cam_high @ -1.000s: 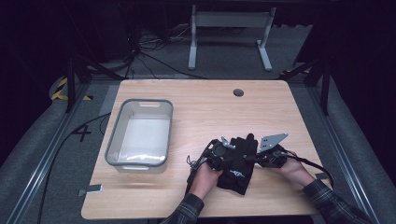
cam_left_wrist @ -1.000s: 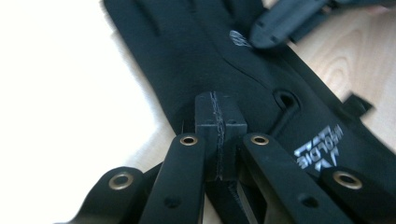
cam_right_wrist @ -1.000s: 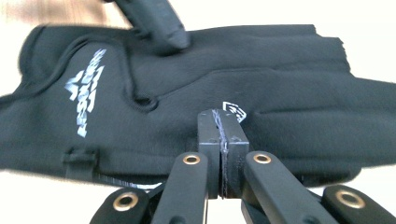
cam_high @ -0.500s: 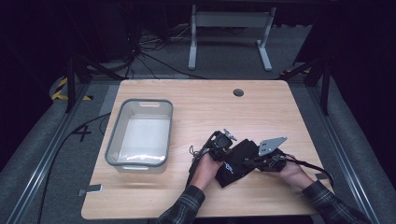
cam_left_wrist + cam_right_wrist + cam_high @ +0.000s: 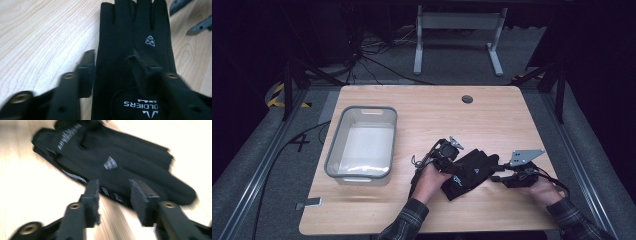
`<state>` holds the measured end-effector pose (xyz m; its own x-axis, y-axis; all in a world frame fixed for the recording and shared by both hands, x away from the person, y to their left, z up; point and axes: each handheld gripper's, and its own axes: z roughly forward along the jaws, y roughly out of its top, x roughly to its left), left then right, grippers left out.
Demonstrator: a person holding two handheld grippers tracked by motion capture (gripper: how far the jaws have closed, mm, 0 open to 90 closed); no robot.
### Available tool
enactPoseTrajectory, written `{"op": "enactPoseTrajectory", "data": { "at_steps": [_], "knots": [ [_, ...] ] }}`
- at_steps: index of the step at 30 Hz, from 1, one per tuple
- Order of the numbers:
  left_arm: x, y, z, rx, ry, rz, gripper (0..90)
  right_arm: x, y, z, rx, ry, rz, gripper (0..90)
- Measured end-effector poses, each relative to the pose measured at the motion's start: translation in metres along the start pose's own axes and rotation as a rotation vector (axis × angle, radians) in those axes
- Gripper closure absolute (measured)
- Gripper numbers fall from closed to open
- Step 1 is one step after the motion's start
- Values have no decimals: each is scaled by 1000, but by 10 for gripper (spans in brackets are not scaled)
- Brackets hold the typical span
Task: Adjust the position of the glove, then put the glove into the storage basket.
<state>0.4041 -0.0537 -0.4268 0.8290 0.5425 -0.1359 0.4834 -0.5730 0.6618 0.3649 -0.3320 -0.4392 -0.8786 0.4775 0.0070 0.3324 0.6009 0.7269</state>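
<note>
Wooden table [image 5: 422, 107], black glove [image 5: 472, 172], fingers seemingly released

Pale wooden table [image 5: 492, 112] on grey carpet floor [image 5: 257, 165]; beyond the table, a metal stand [image 5: 457, 30], cables [image 5: 372, 62], dark surroundings.

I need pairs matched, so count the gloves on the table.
1 black glove for certain, lying flat on the table between the left gripper and right gripper. A second could lie hidden under it.
</note>
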Motion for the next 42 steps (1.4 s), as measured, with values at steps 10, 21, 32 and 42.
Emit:
{"op": "enactPoseTrajectory", "data": {
  "at_steps": [10, 21, 32, 42],
  "knots": [
    [-9, 3, 16, 31, -46, 52, 151, -7, -46, -29, -3, -127, 110, 257],
    [-18, 0, 36, 108, 2, 119, 91, -9, -61, -28, 30, -171, 109, 169],
    [-17, -3, 39, 112, -18, 108, 137, -9, -63, -26, 1, -173, 119, 133],
    [-17, -3, 33, 119, -41, 120, 359, -9, -64, -26, 1, -172, 119, 130]
  ]
}}
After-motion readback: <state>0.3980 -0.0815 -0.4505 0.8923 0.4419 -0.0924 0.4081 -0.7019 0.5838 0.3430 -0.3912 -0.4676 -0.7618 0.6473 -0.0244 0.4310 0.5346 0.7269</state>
